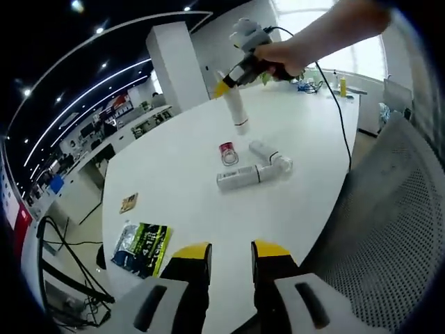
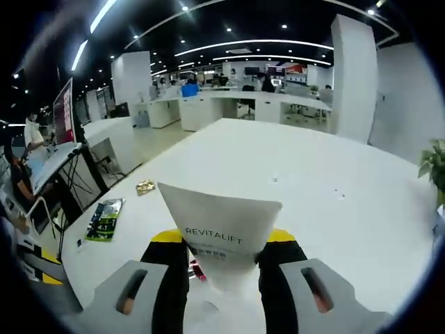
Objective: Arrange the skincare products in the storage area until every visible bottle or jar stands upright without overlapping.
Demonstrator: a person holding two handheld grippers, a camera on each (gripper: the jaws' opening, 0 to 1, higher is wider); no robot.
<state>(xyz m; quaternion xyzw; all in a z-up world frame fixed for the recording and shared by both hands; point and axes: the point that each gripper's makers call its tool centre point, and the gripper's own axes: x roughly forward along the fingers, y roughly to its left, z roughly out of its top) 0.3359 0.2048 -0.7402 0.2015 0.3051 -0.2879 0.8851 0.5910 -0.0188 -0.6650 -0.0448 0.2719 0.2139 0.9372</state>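
The white worktop (image 1: 181, 174) carries everything, a mesh chair (image 1: 396, 209) standing at one edge of it. Near its middle three products lie in a loose cluster: a long white tube (image 1: 238, 178) on its side, a smaller white bottle (image 1: 270, 156) lying just beside it and seemingly touching its end, and a small red-labelled jar (image 1: 228, 153) close by, whether upright or tipped is hard to tell. Toward the nearer edge lie a green-and-black packet (image 1: 142, 247) and, farther along, a small brown item (image 1: 128, 202), both well apart from the cluster. The right gripper (image 1: 236, 75), held in a hand (image 1: 278, 56), hangs above the worktop beyond the cluster, its jaws pinching a white tube marked REVITALIFT (image 2: 221, 233), crimped end toward the camera and cap hanging down over the surface. The left gripper (image 1: 231, 259) waits low near the nearer edge, its jaws spread and holding nothing. The step in hand looks to be standing this tube up on its cap: the next move calls for lowering it straight onto a bare patch beside the cluster, clear of the lying items, releasing only once it balances. The three lying pieces remain to be dealt with.
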